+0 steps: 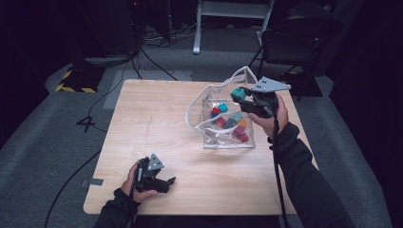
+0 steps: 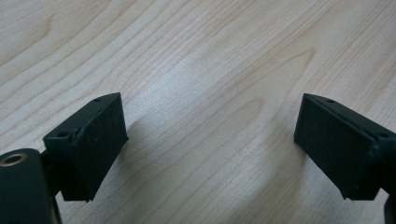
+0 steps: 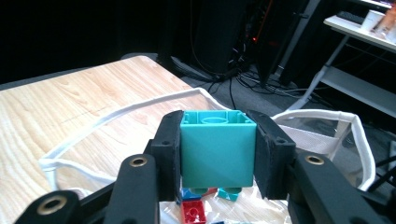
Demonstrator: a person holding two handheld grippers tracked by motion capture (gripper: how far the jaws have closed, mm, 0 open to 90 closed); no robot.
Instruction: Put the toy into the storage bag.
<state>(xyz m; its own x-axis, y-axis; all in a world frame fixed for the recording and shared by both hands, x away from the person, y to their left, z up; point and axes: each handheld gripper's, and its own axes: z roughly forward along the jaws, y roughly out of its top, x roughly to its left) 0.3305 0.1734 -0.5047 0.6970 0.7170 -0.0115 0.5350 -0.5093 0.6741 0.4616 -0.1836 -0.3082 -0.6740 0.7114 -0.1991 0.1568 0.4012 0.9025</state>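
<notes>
A clear plastic bag (image 1: 227, 137) with white handles (image 1: 237, 76) lies at the table's right middle, with several red, teal and orange bricks (image 1: 233, 124) inside. Above its far edge my right gripper (image 1: 240, 95) is shut on a teal brick (image 3: 218, 150), both pads (image 3: 170, 149) pressing its sides, the brick's hollow underside facing up. Below it in the right gripper view, red and blue bricks (image 3: 194, 212) show in the bag. My left gripper (image 1: 167, 183) rests near the table's front left, open, with bare wood between its pads (image 2: 98, 144).
The light wooden table (image 1: 157, 128) has its front edge just below the left hand. Beyond the far edge stand a dark chair (image 1: 299, 38), a white desk frame (image 1: 233, 14) and cables (image 1: 152, 57) on grey carpet.
</notes>
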